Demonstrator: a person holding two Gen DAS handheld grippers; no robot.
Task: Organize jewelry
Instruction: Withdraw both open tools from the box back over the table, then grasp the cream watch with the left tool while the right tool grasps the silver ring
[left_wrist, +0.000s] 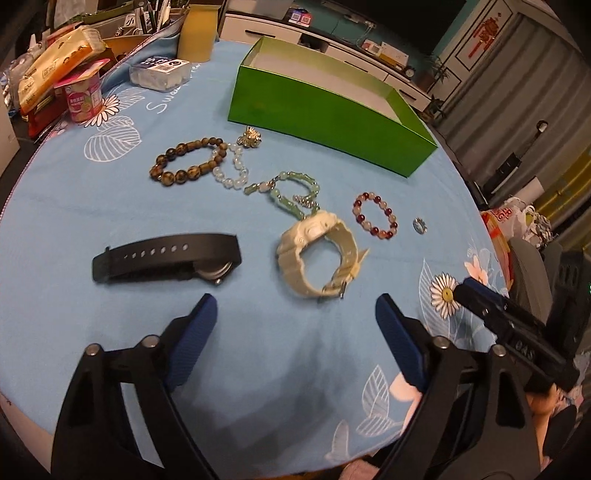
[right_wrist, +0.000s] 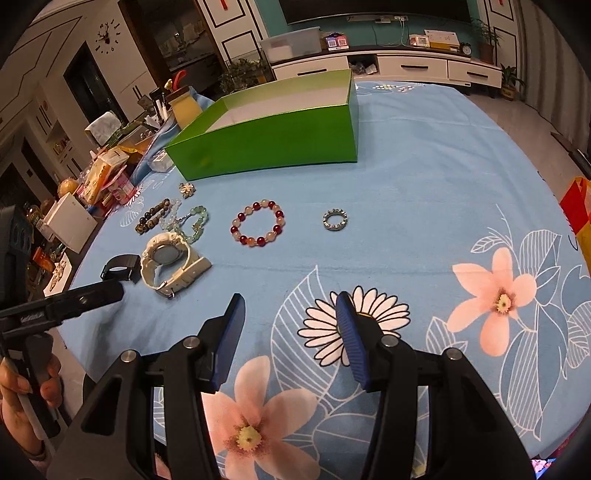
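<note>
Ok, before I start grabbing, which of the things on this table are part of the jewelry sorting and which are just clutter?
For the job:
green box
white watch
black watch
brown bead bracelet
clear bead bracelet
green bead bracelet
red and pink bracelet
ring
flower brooch

Just lying about:
yogurt cup
snack packet
clear plastic case
yellow cup
</note>
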